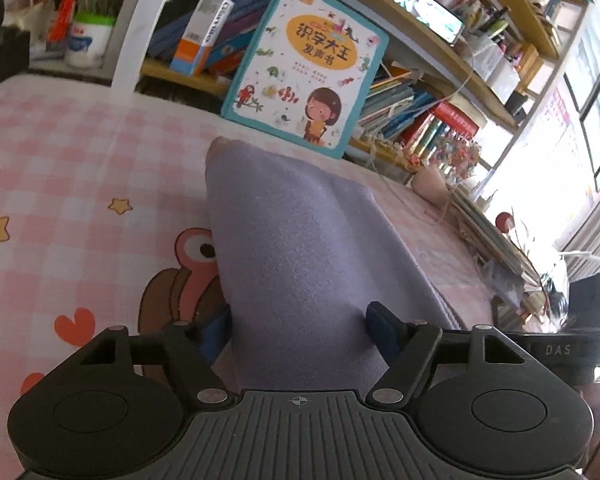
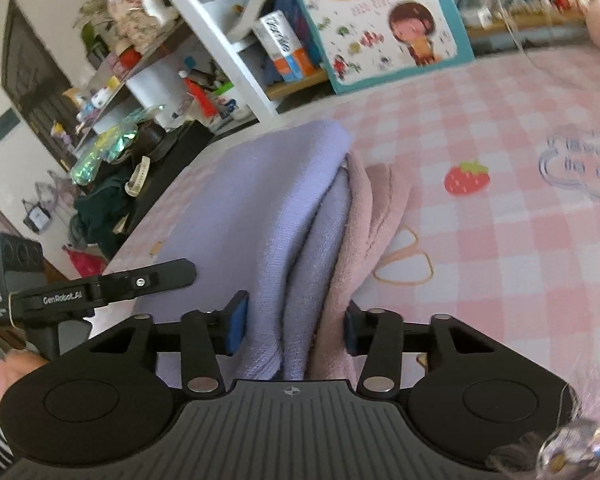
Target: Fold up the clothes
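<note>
Surface: pink checked sheet (image 1: 60, 152), bookshelf (image 1: 420, 92) beyond its far edge.
Garment: lavender cloth (image 1: 300, 248) bunched mid-sheet.
Left gripper (image 1: 298, 330): my jaws straddle it; grip unclear.
Right gripper (image 2: 294, 326): jaws clamping folds.

A child's room at home — crammed bookshelves (image 1: 440, 92), picture book (image 1: 304, 64), pink cartoon-print cloth (image 1: 60, 160)

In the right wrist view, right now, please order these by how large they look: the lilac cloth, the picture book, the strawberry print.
1. lilac cloth, though it lies nearest the camera, which enlarges it
2. picture book, cut off by the frame's top edge
3. strawberry print, clearly smallest
</note>
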Demonstrator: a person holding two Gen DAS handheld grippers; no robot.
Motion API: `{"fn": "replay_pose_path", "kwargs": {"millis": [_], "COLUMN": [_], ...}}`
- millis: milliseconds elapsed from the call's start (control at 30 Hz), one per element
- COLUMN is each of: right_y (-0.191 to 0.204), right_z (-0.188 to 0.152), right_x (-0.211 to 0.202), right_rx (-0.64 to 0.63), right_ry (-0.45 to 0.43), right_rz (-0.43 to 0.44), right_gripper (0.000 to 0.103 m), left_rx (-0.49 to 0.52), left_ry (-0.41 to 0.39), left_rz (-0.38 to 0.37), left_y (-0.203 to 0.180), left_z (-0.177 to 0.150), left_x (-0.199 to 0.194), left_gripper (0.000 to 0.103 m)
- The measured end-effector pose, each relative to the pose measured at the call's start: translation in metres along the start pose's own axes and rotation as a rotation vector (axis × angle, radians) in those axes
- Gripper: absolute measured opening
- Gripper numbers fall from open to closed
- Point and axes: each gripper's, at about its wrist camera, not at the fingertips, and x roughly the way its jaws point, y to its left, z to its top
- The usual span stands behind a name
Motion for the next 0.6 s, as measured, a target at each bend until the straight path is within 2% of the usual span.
{"fn": "replay_pose_path", "kwargs": {"millis": [100,267,300,400,467,600], "right_y": [-0.007,-0.013,-0.012,-0.004,0.003,0.012], "right_z": [0.002,0.004,0.004,0.002,0.0,-0.001], "right_x": [0.003,0.008,0.008,0.008,0.005,0.002], "right_rx": [0.06,0.102,0.098,0.026,-0.037,-0.116], "right_ry": [0.005,-0.003,-0.004,-0.022,-0.053,-0.094], "right_rz": [0.019,0.039,0.038,0.019,0.008,-0.005], "right_gripper": [0.059,0.059,0.054,0.041,0.038,0.036], "left_rx": [-0.01,-0.05,-0.042,-0.003,0.032,0.022], "left_ry": [0.005,0.002,-0.005,-0.029,-0.048,-0.066], "left_rz": [0.005,-0.028,-0.029,-0.022,-0.016,-0.031], "left_y": [0.003,0.009,0.007,-0.001,-0.007,-0.005], "left_z": [0.0,-0.005,-0.006,-0.008,-0.009,-0.004], "left_x": [0.004,0.012,0.011,0.009,0.006,0.002], "left_gripper": [0.086,0.085,0.078,0.069,0.068,0.066]}}
